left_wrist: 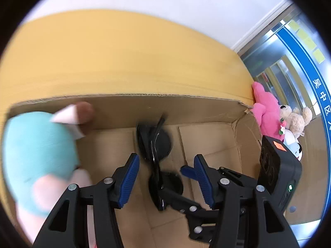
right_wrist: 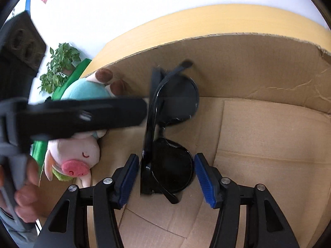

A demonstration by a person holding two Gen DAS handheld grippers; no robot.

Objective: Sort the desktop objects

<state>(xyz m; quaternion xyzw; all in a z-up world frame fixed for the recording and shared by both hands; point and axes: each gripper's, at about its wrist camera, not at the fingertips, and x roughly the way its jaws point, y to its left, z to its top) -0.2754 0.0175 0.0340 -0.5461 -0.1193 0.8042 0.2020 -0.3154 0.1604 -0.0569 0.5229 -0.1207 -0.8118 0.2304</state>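
Right gripper (right_wrist: 166, 177) first: its blue-padded fingers (right_wrist: 130, 177) stand wide apart, straddling the near lens of the black sunglasses (right_wrist: 165, 136) with a gap on both sides, neither pad touching the frame. The sunglasses lie folded inside the cardboard box (right_wrist: 269, 128), on its floor. Their long axis runs straight away from the right gripper, one lens near, the other far and up against the box's back wall. A folded temple tip pokes up at the far end, another juts out at the near end.

Over to the left gripper (left_wrist: 165, 177): its fingers (left_wrist: 129, 177) are spread open too, holding nothing. In this view the sunglasses (left_wrist: 157, 161) sit just ahead and between the pads, again running lengthwise away from the camera, slightly tilted to the left at the far end. The right gripper's black body comes in from the right, low in this view.

To the left inside the box lies a teal and pink plush pig (right_wrist: 76, 161), snout toward the right camera, brown hooves against the back wall. Beyond the box's right corner sit a pink plush toy (left_wrist: 266, 111) and a beige teddy bear (left_wrist: 295, 119), touching each other. A leafy green plant (right_wrist: 60, 66) stands against the white wall.
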